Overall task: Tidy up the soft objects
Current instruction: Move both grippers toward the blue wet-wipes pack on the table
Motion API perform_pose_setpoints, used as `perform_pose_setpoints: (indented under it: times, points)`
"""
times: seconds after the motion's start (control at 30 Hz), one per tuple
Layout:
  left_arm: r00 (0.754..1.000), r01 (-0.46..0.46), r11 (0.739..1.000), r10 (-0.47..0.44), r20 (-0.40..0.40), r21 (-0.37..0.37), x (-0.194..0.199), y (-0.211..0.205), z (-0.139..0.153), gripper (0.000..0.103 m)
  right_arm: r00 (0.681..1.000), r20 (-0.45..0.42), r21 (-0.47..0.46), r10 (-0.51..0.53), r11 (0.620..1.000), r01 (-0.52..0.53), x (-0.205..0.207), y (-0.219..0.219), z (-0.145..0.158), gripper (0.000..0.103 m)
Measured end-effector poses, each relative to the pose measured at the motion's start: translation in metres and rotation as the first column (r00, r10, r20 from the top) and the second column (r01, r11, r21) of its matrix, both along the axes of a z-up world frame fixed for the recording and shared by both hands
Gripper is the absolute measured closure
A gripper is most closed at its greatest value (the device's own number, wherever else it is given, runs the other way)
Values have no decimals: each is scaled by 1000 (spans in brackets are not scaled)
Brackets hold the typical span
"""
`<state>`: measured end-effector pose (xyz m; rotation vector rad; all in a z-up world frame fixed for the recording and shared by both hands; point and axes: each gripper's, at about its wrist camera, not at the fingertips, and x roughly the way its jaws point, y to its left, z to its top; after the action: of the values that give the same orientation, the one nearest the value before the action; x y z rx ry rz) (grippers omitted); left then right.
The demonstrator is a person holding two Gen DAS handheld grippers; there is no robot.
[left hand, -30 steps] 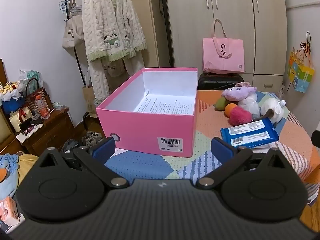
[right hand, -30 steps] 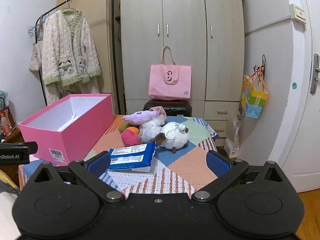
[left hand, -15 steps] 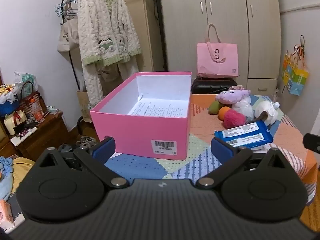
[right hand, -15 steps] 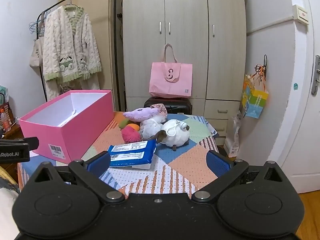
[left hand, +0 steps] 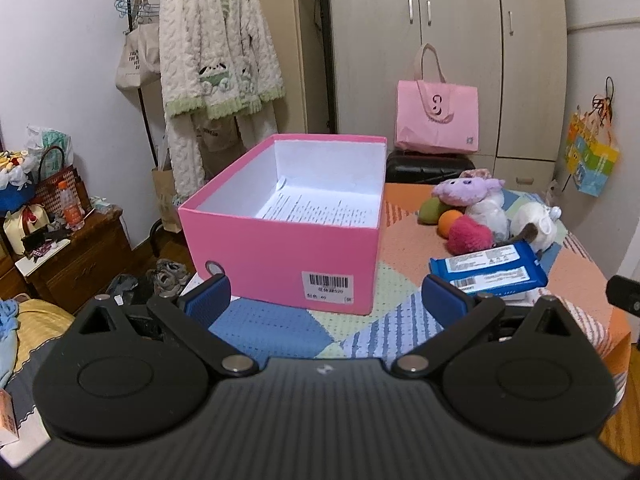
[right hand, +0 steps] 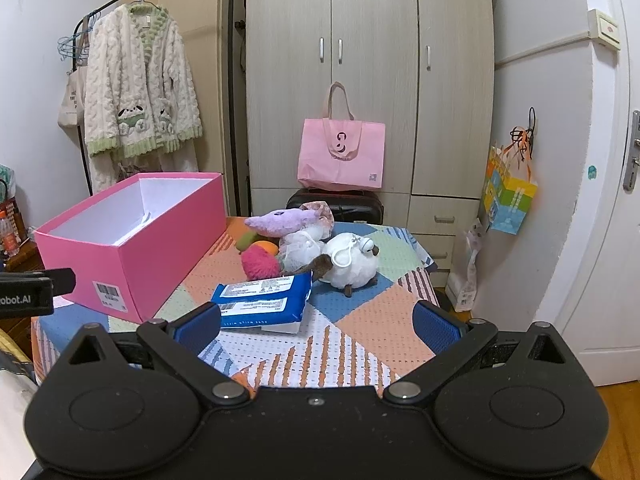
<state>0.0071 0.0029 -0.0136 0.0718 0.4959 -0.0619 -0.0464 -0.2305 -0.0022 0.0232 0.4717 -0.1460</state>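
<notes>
Both the left gripper [left hand: 326, 294] and right gripper [right hand: 316, 322] hang wide and empty. Ahead of the right one, the blue pack [right hand: 262, 300] overlaps the pink pom-pom [right hand: 259, 261]; a careless reach may drag both.

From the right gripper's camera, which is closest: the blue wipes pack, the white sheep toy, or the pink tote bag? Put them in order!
From the right gripper:
1. Blue wipes pack, just ahead, slightly left.
2. White sheep toy, behind it on the table.
3. Pink tote bag, by the wardrobe.
</notes>
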Motion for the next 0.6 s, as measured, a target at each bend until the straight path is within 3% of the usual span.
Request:
perform_pose_setpoints:
  times: [0.6]
  points:
    - [999, 27, 1000, -27, -37, 8, 3, 0, -5, 0, 1000, -13, -5, 3, 1000, -3, 4, 0, -2, 0]
